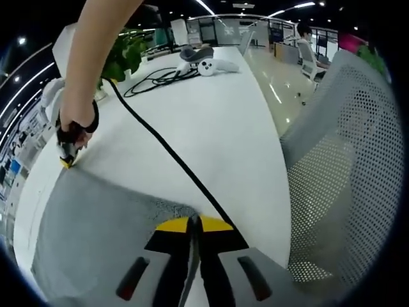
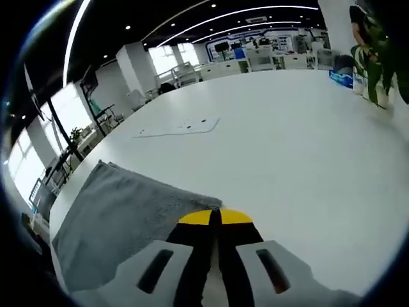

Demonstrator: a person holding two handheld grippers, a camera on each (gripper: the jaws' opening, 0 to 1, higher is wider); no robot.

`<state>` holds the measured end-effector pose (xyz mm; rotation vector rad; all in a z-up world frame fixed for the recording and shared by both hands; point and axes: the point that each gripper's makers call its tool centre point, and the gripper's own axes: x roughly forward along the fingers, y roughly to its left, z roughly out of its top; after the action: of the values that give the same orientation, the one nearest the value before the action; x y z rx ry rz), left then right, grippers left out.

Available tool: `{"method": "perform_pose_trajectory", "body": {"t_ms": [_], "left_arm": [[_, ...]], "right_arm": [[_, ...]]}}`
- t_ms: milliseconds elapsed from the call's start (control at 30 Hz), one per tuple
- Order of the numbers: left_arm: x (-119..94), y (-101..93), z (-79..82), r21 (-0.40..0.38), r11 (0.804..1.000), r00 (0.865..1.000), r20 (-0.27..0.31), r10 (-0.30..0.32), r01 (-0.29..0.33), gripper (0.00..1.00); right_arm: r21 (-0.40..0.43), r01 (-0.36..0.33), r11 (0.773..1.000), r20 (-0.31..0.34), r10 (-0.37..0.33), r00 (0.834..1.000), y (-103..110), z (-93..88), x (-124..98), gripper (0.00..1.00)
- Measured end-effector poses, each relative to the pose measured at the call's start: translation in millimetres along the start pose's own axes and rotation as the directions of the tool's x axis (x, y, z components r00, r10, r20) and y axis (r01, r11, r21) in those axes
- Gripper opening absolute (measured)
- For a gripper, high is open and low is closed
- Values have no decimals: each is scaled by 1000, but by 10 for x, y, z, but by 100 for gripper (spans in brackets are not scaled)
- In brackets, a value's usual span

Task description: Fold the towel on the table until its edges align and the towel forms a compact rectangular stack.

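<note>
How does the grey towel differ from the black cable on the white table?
The grey towel is a broad, flat cloth near the table's close edge; the black cable is a thin line running far across the table. The towel is held at two corners, by the left gripper and the right gripper; the cable lies loose. Both rest on the table.

An open-plan office: long white table [image 2: 307, 147], mesh desk chair [image 1: 348, 160], ceiling strip lights [image 2: 255, 11], distant workstations [image 2: 268, 59].
</note>
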<state>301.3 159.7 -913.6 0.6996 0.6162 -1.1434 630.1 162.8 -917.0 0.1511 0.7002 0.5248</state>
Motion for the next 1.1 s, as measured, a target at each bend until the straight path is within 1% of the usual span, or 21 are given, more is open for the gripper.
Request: {"method": "perform_pose_trajectory", "body": {"t_ms": [100,200,267,300,367,467,600,733,800,1100], "left_arm": [[-3,1,4,-9,1000,1000,4,-5,5,3],[-5,-1,7,-5,1000,1000,6,-3,3,2],[-17,12,11,-16,1000,1000,15,-7,7,2],[-29,19,20,-39,999,1000,28,-9,11,2],[-65,40,41,-64,998,999,47,-6,9,2],[-131,49,87,-75,997,997,72,2,3,2],[-211,79,144,-100,995,994,108,12,-1,2],[-303,102,212,-102,995,990,140,24,-9,2],[-337,111,246,-102,995,988,153,30,-14,2],[-521,165,353,-130,991,975,210,69,-42,2]], "right_arm": [[-49,-6,999,-10,6,1000,11,6,5,0],[-28,8,1000,-13,-8,1000,6,10,5,0],[-25,8,1000,-13,-9,1000,8,16,5,0],[-25,0,1000,-12,-1,1000,57,18,-28,0],[-13,-15,1000,-7,15,1000,81,47,-68,0],[7,-33,999,6,33,999,110,110,-118,0],[4,-46,999,13,46,999,227,163,-200,0],[16,-49,999,19,48,999,295,216,-255,0],[18,-50,999,26,50,998,321,270,-285,0],[4,-62,998,41,61,997,445,432,-417,0]]}}
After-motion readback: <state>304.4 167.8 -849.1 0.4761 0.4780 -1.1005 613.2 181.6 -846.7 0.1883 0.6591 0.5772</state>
